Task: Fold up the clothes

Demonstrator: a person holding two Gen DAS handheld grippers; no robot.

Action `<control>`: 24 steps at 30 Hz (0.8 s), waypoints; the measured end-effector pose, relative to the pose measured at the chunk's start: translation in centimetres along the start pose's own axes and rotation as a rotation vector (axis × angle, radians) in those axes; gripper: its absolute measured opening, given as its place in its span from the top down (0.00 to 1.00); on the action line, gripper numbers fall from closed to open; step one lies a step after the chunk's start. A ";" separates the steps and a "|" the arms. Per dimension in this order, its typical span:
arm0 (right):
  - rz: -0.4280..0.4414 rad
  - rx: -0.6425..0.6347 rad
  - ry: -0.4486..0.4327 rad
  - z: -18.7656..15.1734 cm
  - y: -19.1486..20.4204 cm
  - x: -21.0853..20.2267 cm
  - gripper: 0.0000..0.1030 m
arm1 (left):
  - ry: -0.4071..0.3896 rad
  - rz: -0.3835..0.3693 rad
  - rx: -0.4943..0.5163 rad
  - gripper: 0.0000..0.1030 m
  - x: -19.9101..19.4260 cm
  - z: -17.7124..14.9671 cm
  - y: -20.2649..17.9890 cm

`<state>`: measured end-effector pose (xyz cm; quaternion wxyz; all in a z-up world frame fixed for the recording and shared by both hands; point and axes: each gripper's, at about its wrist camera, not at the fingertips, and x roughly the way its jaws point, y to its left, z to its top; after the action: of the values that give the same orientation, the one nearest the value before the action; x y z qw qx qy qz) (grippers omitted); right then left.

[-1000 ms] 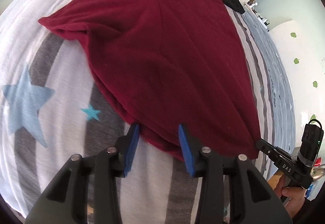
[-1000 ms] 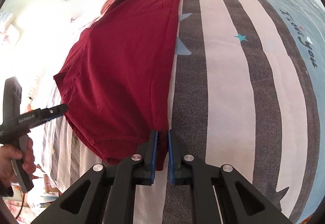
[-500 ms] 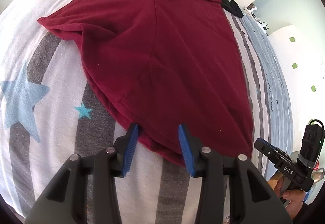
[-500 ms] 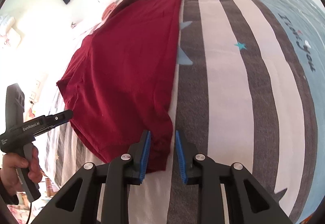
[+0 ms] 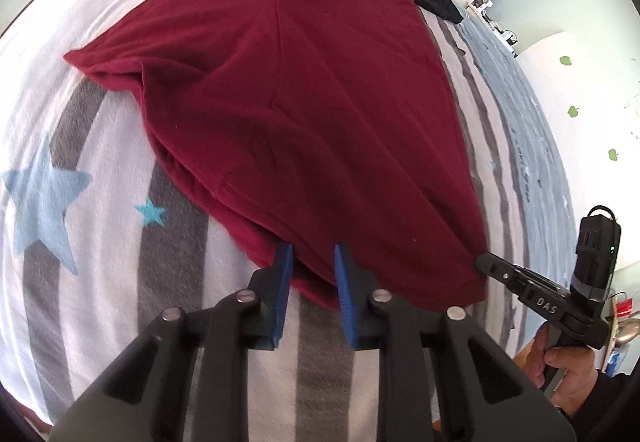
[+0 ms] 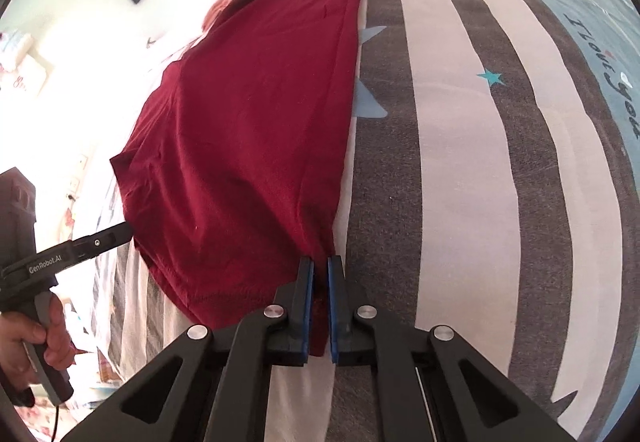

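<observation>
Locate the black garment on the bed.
The black garment lies at the far end of the striped bedsheet, just beyond the maroon T-shirt's printed end, toward the right.

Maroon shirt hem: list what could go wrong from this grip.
1. The left gripper is open around the hem of the maroon shirt, while the right gripper is shut on its corner; lifting now would likely drag the shirt askew.
2. The right grip catches only the corner, so the fabric may slip out.
3. The sleeve lies bunched and could fold in crooked.
</observation>
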<state>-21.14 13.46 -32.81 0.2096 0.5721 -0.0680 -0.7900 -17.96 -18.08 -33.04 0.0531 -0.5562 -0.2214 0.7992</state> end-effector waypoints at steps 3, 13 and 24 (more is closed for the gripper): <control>-0.002 -0.020 0.005 0.0 -0.1 0.0 0.95 | 0.036 -0.004 -0.042 0.80 1.0 -0.2 0.1; -0.002 -0.016 -0.002 -0.2 -0.4 -0.5 0.96 | -0.003 -0.025 0.042 0.98 1.3 -0.3 -2.8; -0.037 0.071 0.030 -0.8 -3.2 -0.6 1.00 | 0.035 -0.053 -0.041 0.93 2.2 -1.8 -2.8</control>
<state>-21.01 16.77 -33.67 0.1758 0.5923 -0.0821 -0.7820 -17.55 -14.31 -34.26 0.0665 -0.5651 -0.2515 0.7829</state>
